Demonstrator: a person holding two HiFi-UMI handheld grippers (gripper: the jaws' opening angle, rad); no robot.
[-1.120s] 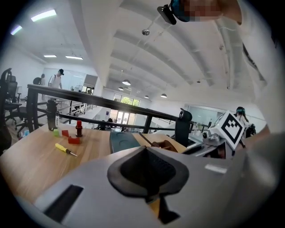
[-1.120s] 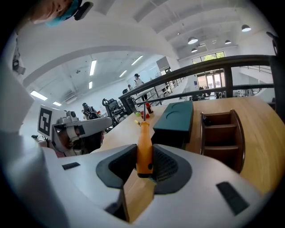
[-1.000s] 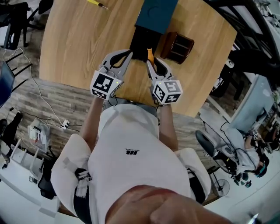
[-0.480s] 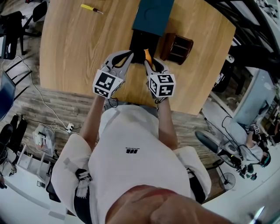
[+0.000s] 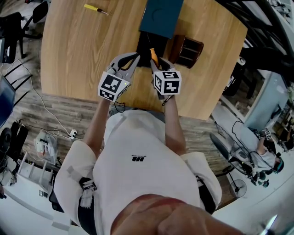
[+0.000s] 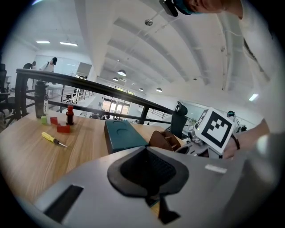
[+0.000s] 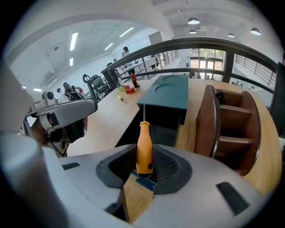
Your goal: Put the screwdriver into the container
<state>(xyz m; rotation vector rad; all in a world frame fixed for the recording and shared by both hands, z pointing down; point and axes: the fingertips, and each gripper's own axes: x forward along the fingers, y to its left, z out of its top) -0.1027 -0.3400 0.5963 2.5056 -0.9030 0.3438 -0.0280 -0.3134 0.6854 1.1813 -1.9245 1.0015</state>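
A teal box (image 5: 161,16) sits toward the far edge of the table (image 5: 78,55) and covers the far part of the container (image 5: 146,46), a dark open tray whose near part lies bare. A brown wooden rack (image 5: 187,49) stands just beside the container on its right, toward the table's right edge. A spare yellow screwdriver (image 5: 95,8) lies well apart, near the far left corner. Farther that way, a small bottle with a red cap (image 6: 70,115) and red blocks (image 6: 63,128) stand close to the table's far edge.

My left gripper (image 6: 149,176) hangs over the table just left of the container's near end. Its pads are together, with nothing between them.

My right gripper (image 7: 144,171) tilts down over the near end of the container, well inside the table's near edge. Its jaws are clamped on the orange handle of the screwdriver (image 7: 144,149). The handle stands upright between the pads. The thin shaft reaches ahead over the bare part of the tray and points at the dark gap under the teal box's near edge. I cannot tell whether the tip touches anything. The rack's curved side stands close on the right of that line and the teal box hangs over its far end.
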